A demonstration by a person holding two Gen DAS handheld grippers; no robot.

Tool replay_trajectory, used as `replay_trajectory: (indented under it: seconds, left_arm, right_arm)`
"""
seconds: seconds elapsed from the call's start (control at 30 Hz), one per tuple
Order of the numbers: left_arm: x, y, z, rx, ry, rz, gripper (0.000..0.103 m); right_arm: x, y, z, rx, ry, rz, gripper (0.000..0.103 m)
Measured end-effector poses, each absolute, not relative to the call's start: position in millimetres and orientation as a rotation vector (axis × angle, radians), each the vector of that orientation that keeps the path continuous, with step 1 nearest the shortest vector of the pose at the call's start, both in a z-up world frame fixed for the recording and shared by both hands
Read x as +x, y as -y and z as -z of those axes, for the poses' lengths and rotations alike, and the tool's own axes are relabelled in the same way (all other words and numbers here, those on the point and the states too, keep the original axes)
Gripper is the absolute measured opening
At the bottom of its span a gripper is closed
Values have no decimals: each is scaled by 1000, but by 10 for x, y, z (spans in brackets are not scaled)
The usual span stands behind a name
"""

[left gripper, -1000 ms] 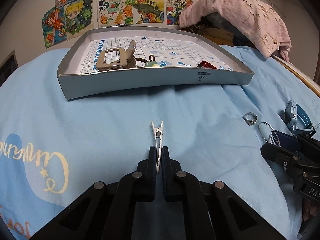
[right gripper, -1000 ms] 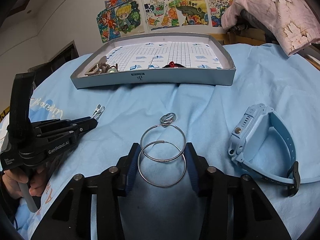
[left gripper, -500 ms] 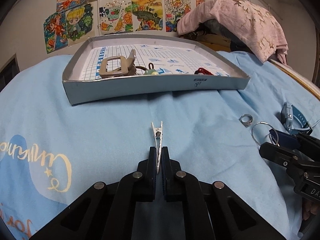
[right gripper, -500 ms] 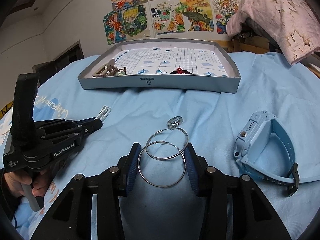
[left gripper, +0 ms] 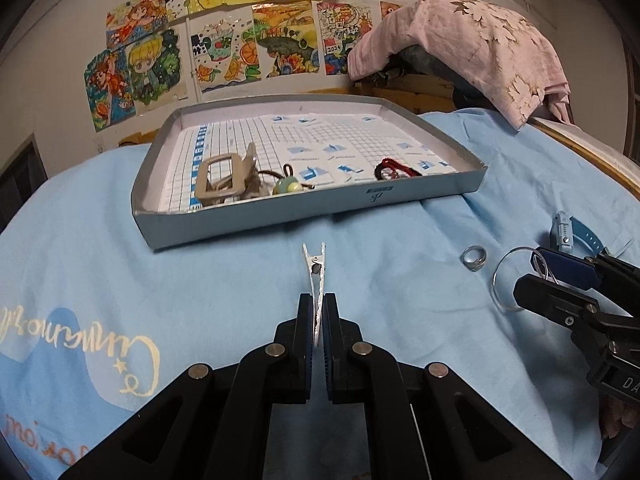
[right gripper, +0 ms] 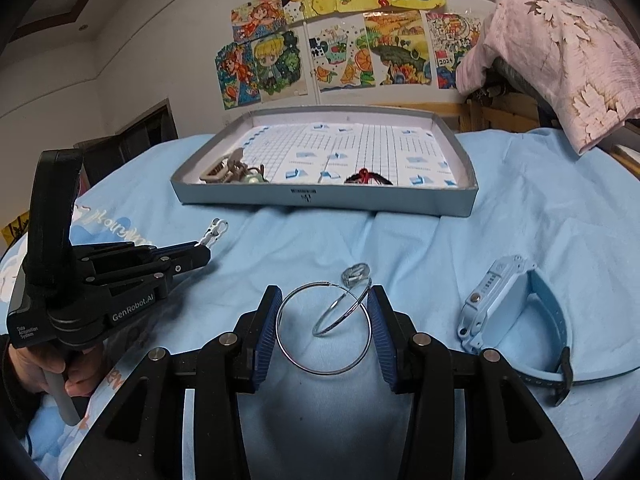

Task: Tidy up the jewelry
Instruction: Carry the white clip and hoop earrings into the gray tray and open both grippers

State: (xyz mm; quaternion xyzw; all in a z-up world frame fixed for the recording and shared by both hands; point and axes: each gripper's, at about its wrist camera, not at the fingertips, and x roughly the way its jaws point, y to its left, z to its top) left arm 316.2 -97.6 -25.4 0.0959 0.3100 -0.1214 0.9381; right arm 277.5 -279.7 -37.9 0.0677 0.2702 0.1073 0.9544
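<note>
The left gripper is pressed together on a silver hair clip, which sticks out straight ahead of its fingers. Beyond the clip sits the grey tray holding a beige claw clip. The right gripper pinches a large hoop earring between its blue pads; a second hoop tilts through it. Just ahead lies a ring, to its right a blue watch.

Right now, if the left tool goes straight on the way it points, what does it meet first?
Probably the near wall of the grey tray. The left tool is shut on a silver hair clip whose tip points at that wall, with only bare blue sheet between. Depth is uncertain; it may touch the sheet first.
</note>
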Motion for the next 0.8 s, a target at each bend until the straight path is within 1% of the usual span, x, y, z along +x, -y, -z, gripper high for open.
replay_trajectory:
  seconds: [0.3,0.47,0.63,0.8]
  left_arm:
    - [3189,926,125,155,-619,247,5]
    - [3330,929,10,112,-596,259,5]
    - [3613,998,-167,92,-557,274,5]
    - [3942,967,-256,43,-544,284,5]
  right_arm:
    - [2752,2848,289,148,-515,-228,39]
    - [2808,2904,126,140,-471,-226,39]
    - [3141,2955,-114,134,-432,-220,39]
    - [3668,2990,-317,146,-415,-196,39]
